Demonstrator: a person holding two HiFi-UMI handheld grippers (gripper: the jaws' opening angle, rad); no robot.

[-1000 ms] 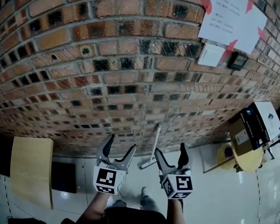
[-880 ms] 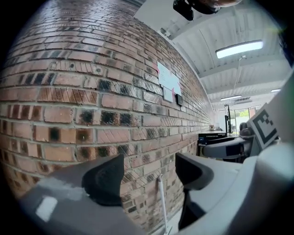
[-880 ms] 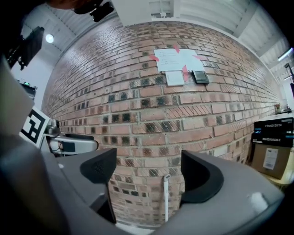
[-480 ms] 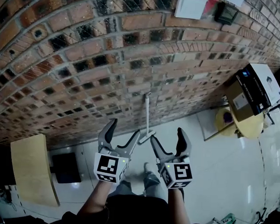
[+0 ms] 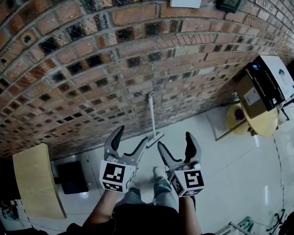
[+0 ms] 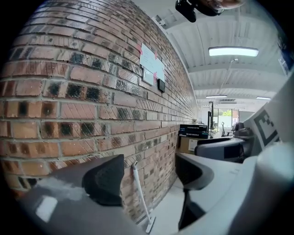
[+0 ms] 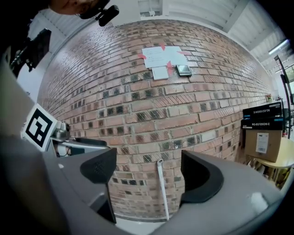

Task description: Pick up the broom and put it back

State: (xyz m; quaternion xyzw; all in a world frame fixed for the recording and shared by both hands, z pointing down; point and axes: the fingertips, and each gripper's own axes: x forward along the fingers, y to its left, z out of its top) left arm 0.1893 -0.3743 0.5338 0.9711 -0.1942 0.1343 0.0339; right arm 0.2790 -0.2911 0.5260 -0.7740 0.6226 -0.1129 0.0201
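Note:
A white-handled broom (image 5: 152, 118) leans against the brick wall, its head on the pale floor; its handle also shows between the jaws in the left gripper view as the broom (image 6: 140, 193) and in the right gripper view as the broom (image 7: 162, 188). My left gripper (image 5: 129, 141) and right gripper (image 5: 175, 143) hang side by side in front of it, well short of it. Both stand open with nothing between their fingers.
The brick wall (image 5: 91, 64) fills the far side, with papers (image 7: 161, 56) and a small dark device pinned higher up. A round yellow table (image 5: 255, 121) with a cardboard box (image 5: 264, 82) stands at the right. A wooden board (image 5: 36, 183) and a black box (image 5: 72, 176) are at the left.
Both grippers have come lower and nearer the wall, side by side. The broom now sits higher in the head view, straight ahead of the two grippers. Jaws unchanged.

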